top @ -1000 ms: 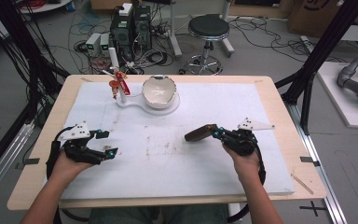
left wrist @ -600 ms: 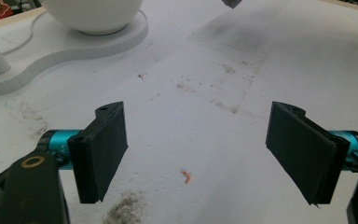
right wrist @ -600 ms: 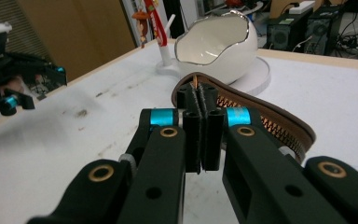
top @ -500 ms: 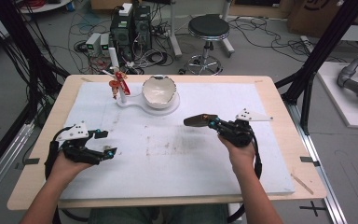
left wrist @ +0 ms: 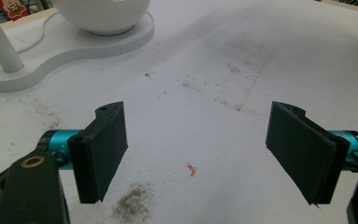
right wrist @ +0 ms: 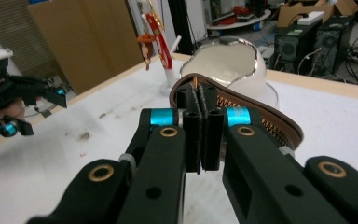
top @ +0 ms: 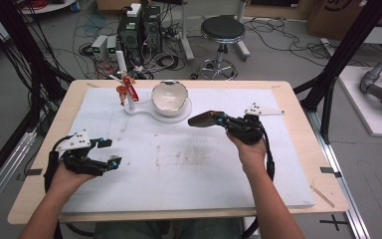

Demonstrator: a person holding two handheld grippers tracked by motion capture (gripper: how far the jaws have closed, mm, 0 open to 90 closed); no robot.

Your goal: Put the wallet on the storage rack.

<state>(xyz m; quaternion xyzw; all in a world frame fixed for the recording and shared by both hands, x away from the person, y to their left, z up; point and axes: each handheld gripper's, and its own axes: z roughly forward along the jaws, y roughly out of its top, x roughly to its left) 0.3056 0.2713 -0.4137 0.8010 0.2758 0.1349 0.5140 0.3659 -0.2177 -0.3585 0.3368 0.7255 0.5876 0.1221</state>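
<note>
Right tool (top: 219, 120): jaws clamped tight on a brown zippered pouch (top: 205, 119). In the right gripper view the pouch (right wrist: 242, 109) is pinched at its near edge, its zipper teeth visible, the rest sticking out past the jaws toward the bowl (right wrist: 226, 65). In the high view the pouch is off the surface (top: 288, 189), right of centre, pointing left, just right of the bowl (top: 169, 96) and near to it.

Left tool (top: 107, 152): jaws wide apart, nothing between them. In the left gripper view the two pads (left wrist: 103, 149) frame bare white mat (left wrist: 214, 93) with dirt smudges and a small red speck (left wrist: 192, 169). It sits low over the near-left part of the surface, well apart from the pouch.

Bowl: white, jagged eggshell-style rim, seated on a white base plate (top: 146, 110) at far centre of the mat. A white post (top: 129, 99) stands on the left end of the same plate and carries a small red figure (top: 127, 87); in the right gripper view the red figure (right wrist: 156, 39) hangs left of the bowl.

Off the surface, far side: a round stool (top: 222, 30) and computer boxes (top: 139, 27) on the floor among cables.
</note>
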